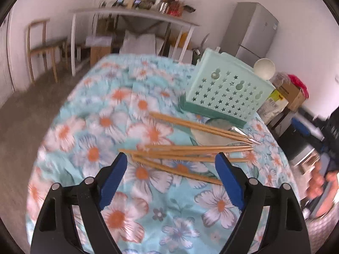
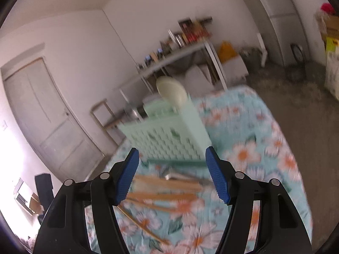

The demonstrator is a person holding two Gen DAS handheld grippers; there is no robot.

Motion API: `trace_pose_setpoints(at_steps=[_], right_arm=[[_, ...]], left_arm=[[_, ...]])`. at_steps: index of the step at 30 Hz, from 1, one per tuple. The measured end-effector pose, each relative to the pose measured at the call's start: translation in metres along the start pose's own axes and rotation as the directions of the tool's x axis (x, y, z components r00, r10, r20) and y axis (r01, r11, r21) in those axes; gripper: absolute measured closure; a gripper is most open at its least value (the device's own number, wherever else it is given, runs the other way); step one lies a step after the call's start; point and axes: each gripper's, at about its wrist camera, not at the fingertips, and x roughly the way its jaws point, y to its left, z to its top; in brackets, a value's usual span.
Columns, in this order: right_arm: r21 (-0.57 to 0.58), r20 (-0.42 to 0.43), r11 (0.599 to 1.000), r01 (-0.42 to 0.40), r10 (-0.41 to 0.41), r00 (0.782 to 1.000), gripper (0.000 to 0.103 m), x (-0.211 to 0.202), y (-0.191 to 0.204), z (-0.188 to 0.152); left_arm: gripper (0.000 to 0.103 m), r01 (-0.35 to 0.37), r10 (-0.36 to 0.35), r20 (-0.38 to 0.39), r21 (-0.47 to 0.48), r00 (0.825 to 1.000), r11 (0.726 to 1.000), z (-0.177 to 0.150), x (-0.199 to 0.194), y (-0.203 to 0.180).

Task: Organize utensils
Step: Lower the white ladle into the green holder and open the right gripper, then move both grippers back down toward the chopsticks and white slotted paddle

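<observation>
Motion blur softens the right wrist view; wooden chopsticks (image 1: 186,154) lie loose on the floral tablecloth (image 1: 95,127) before the mint utensil basket (image 1: 226,91), partly covering a spoon (image 1: 243,133). Left gripper (image 1: 171,165) and right gripper (image 2: 171,165) hover above them, jaws wide, empty.

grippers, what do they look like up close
Both match: left gripper and right gripper have black plastic arms with cut-out slots and silver round pins. The fingers carry blue pads with a fine bumpy texture. No cables or markings show.
</observation>
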Motion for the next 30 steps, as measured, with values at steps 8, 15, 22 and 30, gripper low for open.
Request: trace_pose_setpoints(at_steps=[8,15,22,30], right_arm=[[0.032,-0.153,0.998,0.053,-0.048,0.987,0.043,0.051,-0.013,-0.016],[0.106,-0.195,0.990,0.088,-0.066,0.979,0.058,0.083,-0.020,-0.009],[0.033,-0.244,0.999,0.039,-0.030,0.969,0.060,0.089,0.002,-0.026],[0.008,-0.286,1.000,0.017,-0.014,0.958,0.060,0.112,0.011,-0.027]], left_arm=[[0.006,0.004,-0.005,-0.031,-0.035,1.000,0.999,-0.001,0.009,0.008],[0.006,0.059,-0.061,-0.014,-0.113,0.998,0.992,0.005,0.012,0.019],[0.006,-0.044,0.044,-0.001,-0.052,0.999,0.998,0.044,0.032,0.020],[0.006,-0.154,0.155,-0.071,0.022,0.985,0.988,0.088,0.093,0.020]])
